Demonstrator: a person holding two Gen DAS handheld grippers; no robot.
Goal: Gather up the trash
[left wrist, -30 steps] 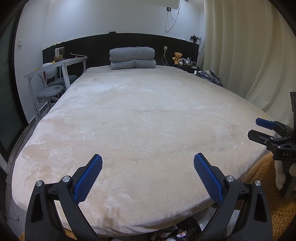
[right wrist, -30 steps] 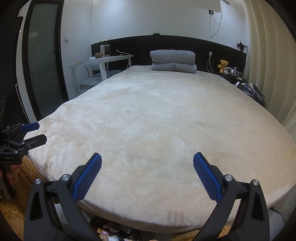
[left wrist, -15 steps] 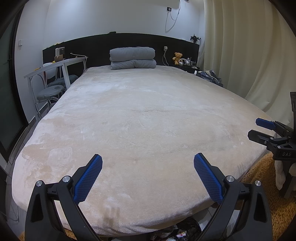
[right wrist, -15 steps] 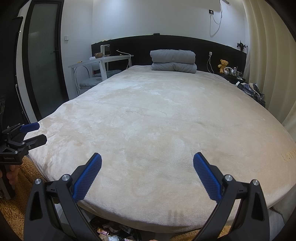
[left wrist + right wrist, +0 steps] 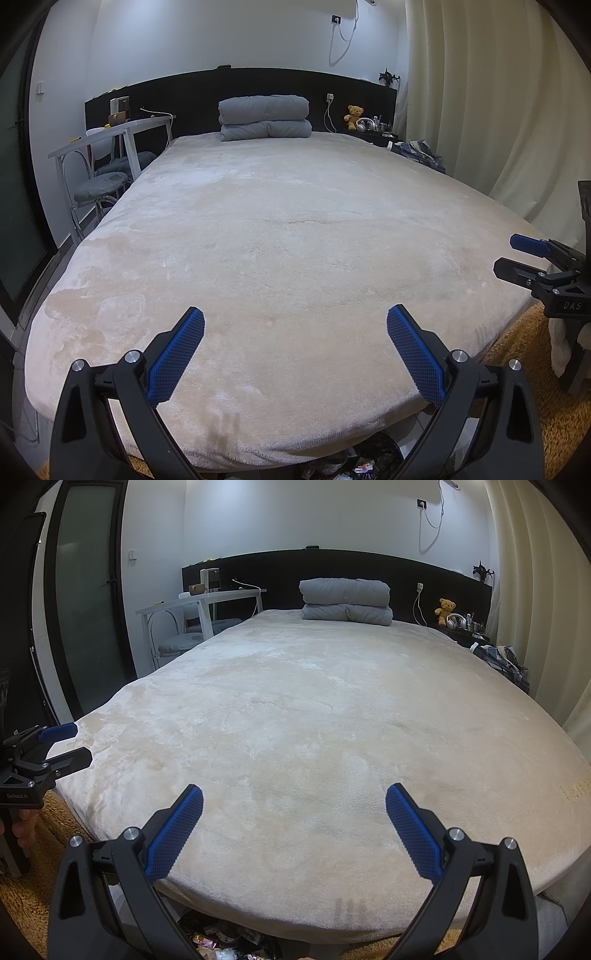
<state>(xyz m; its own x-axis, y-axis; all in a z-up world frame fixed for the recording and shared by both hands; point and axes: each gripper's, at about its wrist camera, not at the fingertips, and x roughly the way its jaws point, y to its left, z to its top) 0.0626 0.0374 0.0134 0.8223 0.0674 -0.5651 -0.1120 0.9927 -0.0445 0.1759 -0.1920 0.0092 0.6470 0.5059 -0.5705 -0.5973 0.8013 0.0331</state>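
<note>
Two grippers hang side by side over the foot of a bed covered in cream plush. Both the left gripper and the right gripper have their blue-padded jaws spread wide, with nothing between them. Trash, a heap of crumpled wrappers, lies on the floor beneath the left finger of the right gripper, under the bed's edge. Far ahead of both grippers a folded grey duvet rests against the dark headboard, a teddy bear to its right
</note>
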